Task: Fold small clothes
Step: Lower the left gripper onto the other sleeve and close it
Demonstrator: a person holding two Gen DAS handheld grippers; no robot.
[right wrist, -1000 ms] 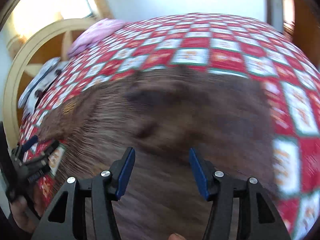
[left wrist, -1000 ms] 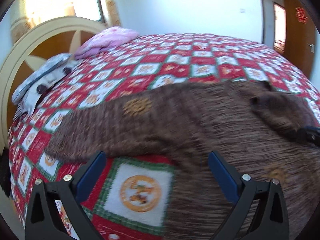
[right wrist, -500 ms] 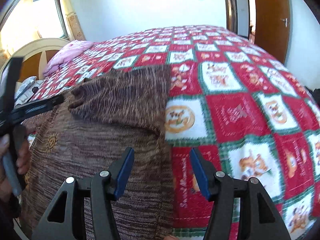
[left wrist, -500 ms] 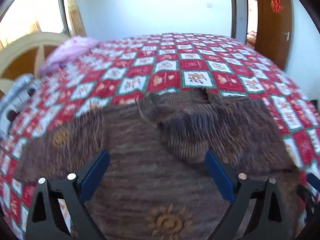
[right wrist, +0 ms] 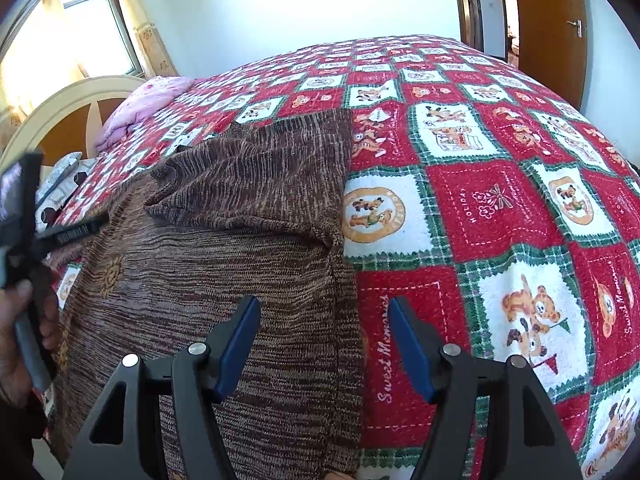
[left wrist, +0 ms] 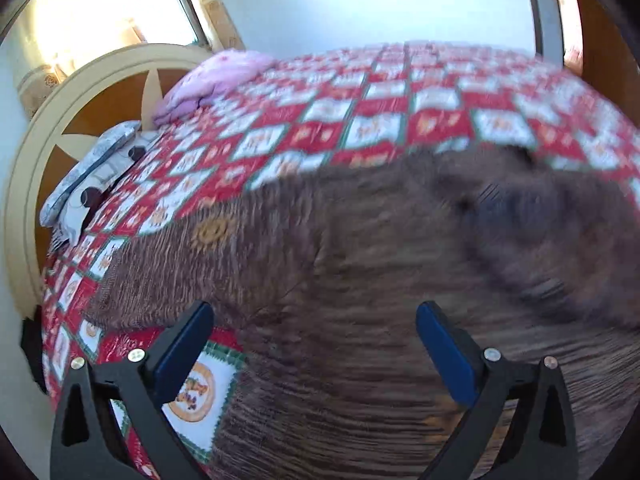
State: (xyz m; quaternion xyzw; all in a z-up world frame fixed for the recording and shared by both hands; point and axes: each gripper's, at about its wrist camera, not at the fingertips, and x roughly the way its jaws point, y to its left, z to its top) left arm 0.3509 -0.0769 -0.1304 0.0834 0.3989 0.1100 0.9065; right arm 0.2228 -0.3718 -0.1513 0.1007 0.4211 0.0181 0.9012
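Note:
A brown knit sweater (right wrist: 224, 264) with small orange sun motifs lies spread on the red-and-white patchwork bedspread (right wrist: 496, 208). Its right sleeve (right wrist: 256, 176) is folded inward across the chest. My right gripper (right wrist: 324, 308) hovers over the sweater's right side edge, its jaws opening and nothing pinched between them. In the blurred left wrist view, my left gripper (left wrist: 314, 312) stands open above the sweater (left wrist: 380, 272), near the outstretched left sleeve (left wrist: 172, 264). The right wrist view also shows the left gripper (right wrist: 72, 232) at the left edge, held by a hand (right wrist: 16, 320).
A pink folded blanket (right wrist: 148, 100) and grey patterned pillows (left wrist: 88, 168) lie by the cream and wood headboard (left wrist: 48, 128). A wooden door (right wrist: 548, 28) stands at the back right and a bright window (right wrist: 60, 40) at the back left. Bedspread stretches right of the sweater.
The left wrist view swung from the folded right sleeve back toward the left sleeve. The right gripper moved from over the sweater's body to its right edge, and its jaws stand wider.

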